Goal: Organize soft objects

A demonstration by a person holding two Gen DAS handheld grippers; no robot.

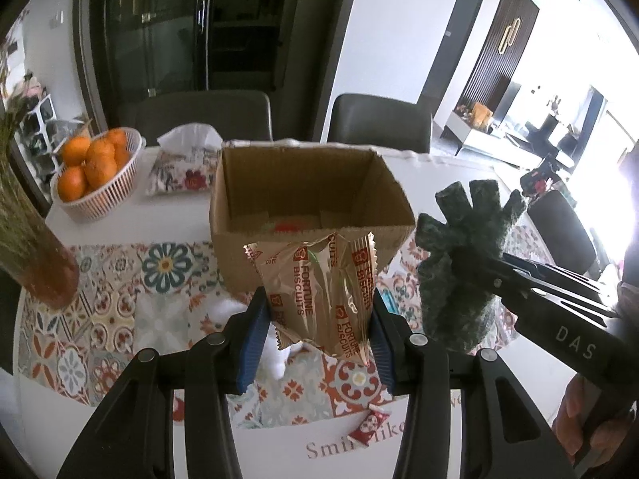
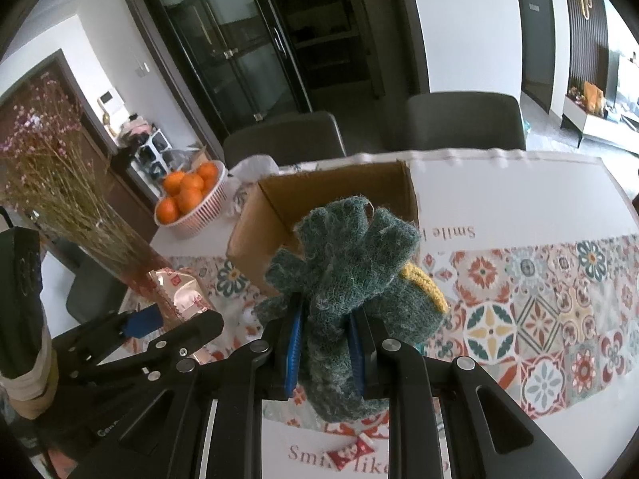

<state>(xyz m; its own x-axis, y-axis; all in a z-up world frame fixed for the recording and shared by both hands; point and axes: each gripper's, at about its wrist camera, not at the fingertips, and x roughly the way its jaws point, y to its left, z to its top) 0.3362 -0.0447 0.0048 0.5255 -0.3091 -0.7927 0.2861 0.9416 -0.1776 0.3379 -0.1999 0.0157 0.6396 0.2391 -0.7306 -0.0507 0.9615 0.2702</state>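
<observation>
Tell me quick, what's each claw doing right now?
Left gripper: shut on the biscuit packet.
Right gripper: shut on the green glove.

glove (image 2: 351, 275): dark green, yellow cuff | packet (image 1: 319, 295): shiny gold, red print | box (image 1: 303, 199): plain brown | pads (image 1: 251, 343): blue | runner (image 2: 539, 311) under box: floral tiles, red, teal, yellow | oranges (image 1: 92, 159) left of box: orange, white basket (image 1: 104, 199)

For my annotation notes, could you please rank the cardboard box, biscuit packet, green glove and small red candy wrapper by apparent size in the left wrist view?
1. Brown cardboard box
2-3. Gold foil biscuit packet and fuzzy green knitted glove: alike
4. Small red candy wrapper
</observation>
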